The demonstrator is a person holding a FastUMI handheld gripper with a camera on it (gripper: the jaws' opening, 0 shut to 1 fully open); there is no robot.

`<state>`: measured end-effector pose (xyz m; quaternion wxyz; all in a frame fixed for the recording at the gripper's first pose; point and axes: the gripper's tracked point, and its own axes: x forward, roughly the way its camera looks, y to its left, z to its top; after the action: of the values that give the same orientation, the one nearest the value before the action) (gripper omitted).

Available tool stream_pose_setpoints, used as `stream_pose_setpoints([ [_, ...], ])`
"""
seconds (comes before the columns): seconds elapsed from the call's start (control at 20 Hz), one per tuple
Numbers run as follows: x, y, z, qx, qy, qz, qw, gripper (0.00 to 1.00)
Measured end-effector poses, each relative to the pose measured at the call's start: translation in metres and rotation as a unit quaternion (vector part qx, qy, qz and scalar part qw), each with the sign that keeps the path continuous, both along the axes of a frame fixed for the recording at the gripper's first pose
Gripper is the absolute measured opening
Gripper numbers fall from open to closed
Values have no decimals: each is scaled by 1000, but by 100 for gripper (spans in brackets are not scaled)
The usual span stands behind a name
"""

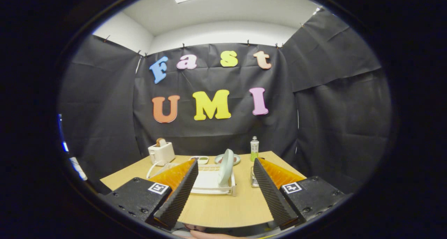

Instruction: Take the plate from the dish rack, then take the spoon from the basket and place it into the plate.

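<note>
A pale green plate stands on edge in a white dish rack on the wooden table, ahead of my fingers and between their lines. My gripper is open and holds nothing, well short of the rack. A small wire basket sits just right of the rack, partly hidden by the right finger; I cannot make out the spoon in it.
A white toaster with bread stands at the back left. A small dish, a round plate with food and a green bottle line the far side. Black cloth walls close in the table.
</note>
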<state>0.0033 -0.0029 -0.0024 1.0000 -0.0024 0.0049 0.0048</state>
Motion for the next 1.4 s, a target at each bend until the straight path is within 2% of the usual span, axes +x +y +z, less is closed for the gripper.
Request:
stream_pose_setpoints([
  [0.25, 6, -1, -2, -1, 1, -1, 1000, 100],
  [0.45, 34, -1, 5, -22, 6, 8, 1000, 100],
  [0.65, 89, -3, 13, -30, 41, 4, 999, 100],
  [0.8, 146, -7, 11, -47, 103, -6, 994, 100],
  [0.95, 199, -5, 6, -48, 184, -8, 982, 100],
  [1.15, 258, -6, 6, -84, 265, -36, 960, 100],
  [1.3, 293, -11, -3, -129, 319, -72, 936, 98],
  [1.4, 309, -15, -15, -157, 364, -96, 913, 95],
])
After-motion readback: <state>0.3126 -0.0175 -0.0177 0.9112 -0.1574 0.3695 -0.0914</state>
